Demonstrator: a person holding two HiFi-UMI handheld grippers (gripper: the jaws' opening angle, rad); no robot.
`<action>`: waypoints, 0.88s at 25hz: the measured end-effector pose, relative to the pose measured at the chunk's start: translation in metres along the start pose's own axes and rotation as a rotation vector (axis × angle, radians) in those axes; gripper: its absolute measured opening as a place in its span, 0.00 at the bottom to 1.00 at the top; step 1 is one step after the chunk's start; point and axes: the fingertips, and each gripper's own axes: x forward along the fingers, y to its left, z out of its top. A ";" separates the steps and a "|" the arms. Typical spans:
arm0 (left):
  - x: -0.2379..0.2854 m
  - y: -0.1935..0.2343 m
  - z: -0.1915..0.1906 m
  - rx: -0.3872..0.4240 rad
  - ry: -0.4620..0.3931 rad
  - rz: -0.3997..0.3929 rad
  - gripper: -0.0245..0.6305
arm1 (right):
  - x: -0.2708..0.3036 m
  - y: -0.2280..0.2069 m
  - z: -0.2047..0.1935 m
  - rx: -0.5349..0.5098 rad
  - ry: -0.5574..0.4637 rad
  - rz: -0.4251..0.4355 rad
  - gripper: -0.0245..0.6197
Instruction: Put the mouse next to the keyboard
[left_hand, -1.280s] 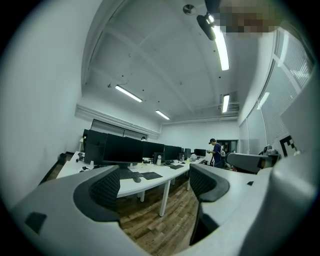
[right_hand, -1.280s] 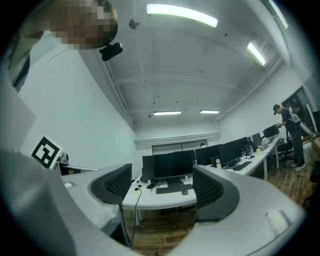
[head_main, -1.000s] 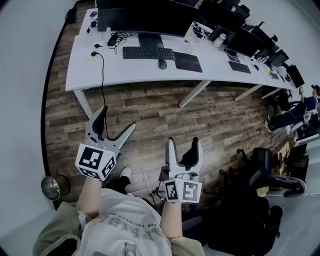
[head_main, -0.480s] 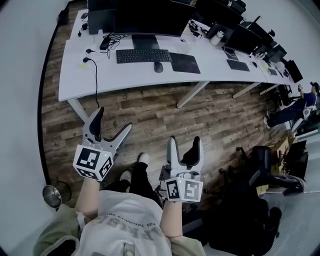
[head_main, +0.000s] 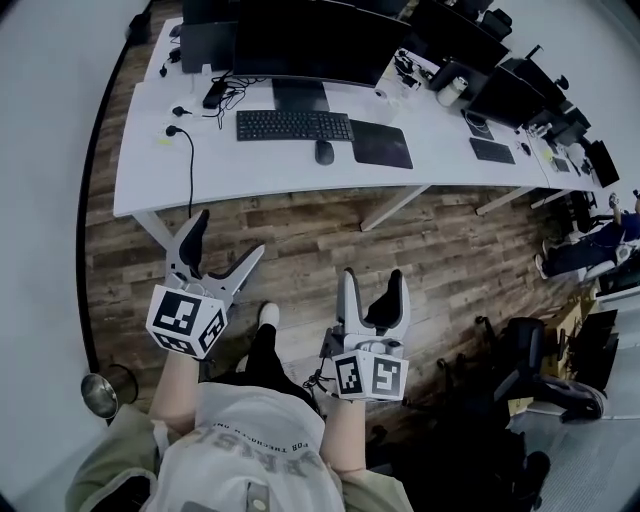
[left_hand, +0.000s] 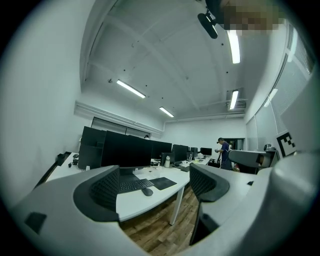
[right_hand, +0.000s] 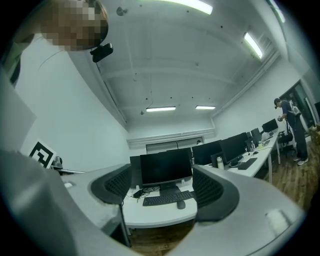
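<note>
desk (head_main: 300, 172) front bare | mouse (head_main: 324, 152) between keyboard (head_main: 294, 125) and mousepad (head_main: 380, 143) | cable (head_main: 189, 165) left

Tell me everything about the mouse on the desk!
The mouse is small, dark and oval, smooth like plastic. It lies flat on the white desk, just past the right end of the keyboard and left of the dark mouse pad. Nothing holds it. Buttons or a cable are too small to see.

We see a long white desk (head_main: 260, 168) along the far side, on a wood-plank floor (head_main: 430, 250); a pale wall (head_main: 40, 150) closes the left; dark chairs (head_main: 535, 350) stand right; strip lights (left_hand: 131, 89) cross the white ceiling (left_hand: 170, 55); a metal bin (head_main: 103, 386) sits near left.
</note>
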 end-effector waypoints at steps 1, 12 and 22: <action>0.011 0.003 0.003 0.002 -0.003 0.003 0.67 | 0.012 -0.003 -0.002 0.003 0.002 0.007 0.61; 0.148 0.034 0.031 0.027 -0.001 0.043 0.67 | 0.151 -0.058 -0.016 0.025 0.036 0.069 0.61; 0.207 0.073 0.022 0.009 0.039 0.117 0.67 | 0.230 -0.083 -0.051 0.039 0.106 0.106 0.61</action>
